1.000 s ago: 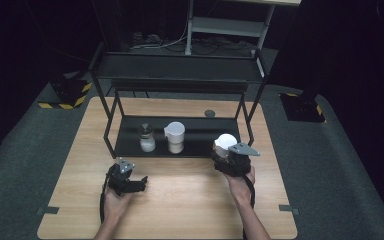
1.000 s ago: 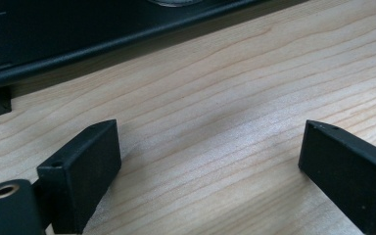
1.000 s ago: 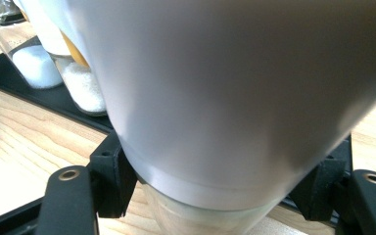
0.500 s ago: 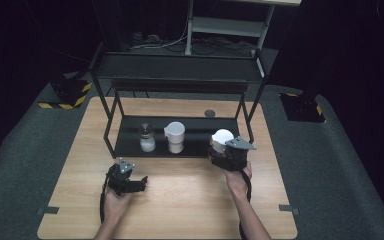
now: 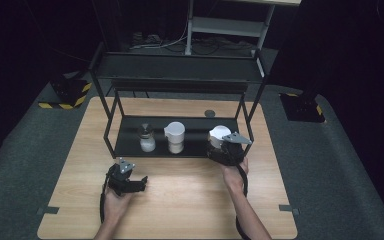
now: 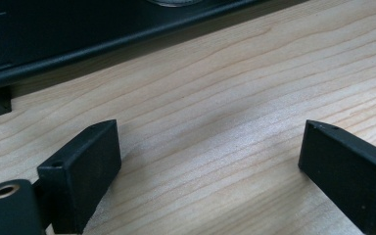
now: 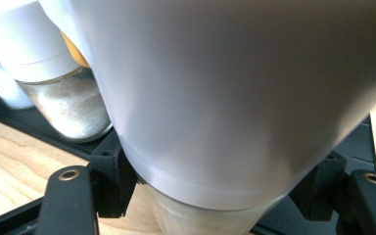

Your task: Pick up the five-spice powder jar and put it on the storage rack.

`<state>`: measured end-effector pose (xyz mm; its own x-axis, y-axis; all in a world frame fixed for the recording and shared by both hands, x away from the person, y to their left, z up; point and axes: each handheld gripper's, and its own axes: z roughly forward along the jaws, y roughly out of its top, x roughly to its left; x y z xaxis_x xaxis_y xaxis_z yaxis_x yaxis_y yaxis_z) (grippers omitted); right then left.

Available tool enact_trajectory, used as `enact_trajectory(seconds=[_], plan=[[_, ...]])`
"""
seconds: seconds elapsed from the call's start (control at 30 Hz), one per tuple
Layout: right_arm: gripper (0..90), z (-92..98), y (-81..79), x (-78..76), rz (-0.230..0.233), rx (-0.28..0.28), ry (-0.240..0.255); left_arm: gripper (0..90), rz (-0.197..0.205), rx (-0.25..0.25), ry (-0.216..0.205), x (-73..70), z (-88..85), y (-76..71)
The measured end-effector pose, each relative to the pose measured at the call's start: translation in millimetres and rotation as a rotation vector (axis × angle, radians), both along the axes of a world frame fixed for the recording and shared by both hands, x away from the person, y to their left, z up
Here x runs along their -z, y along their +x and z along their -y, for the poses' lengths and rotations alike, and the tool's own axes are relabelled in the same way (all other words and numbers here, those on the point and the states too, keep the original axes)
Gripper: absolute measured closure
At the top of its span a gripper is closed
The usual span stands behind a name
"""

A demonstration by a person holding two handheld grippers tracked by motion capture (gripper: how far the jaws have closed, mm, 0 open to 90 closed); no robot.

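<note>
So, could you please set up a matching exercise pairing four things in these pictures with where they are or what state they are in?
Things:
1. left gripper
2. right gripper
3. small jar
4. white-lidded jar

Places or states:
A. at the left end of the rack's lower shelf
B. jaws open over bare table
C. clamped in a gripper at the shelf's right end
D. jaws shut on a jar

Pairs: 1-B, 2-D, 3-A, 4-C

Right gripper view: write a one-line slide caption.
Right gripper clamps a white-capped glass jar above the black metal rack.
</note>
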<state>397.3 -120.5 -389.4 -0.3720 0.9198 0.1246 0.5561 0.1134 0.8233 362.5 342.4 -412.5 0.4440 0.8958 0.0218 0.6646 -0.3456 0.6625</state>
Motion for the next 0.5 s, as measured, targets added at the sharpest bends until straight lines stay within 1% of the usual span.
enact_trajectory(seconds=[0.27,0.33,0.5], plan=[[30.9,-7.5,7.1,3.6,-0.006,0.005,-0.026,8.8,0.001,0.002,0.000,0.0,-0.1,-0.1],[30.9,-7.9,8.6,4.3,-0.009,0.007,-0.025,8.8,0.001,0.002,0.000,0.0,-0.1,-0.1],[30.9,-10.6,11.9,3.6,-0.004,0.008,-0.037,8.8,0.001,0.002,0.000,0.1,-0.1,-0.1]])
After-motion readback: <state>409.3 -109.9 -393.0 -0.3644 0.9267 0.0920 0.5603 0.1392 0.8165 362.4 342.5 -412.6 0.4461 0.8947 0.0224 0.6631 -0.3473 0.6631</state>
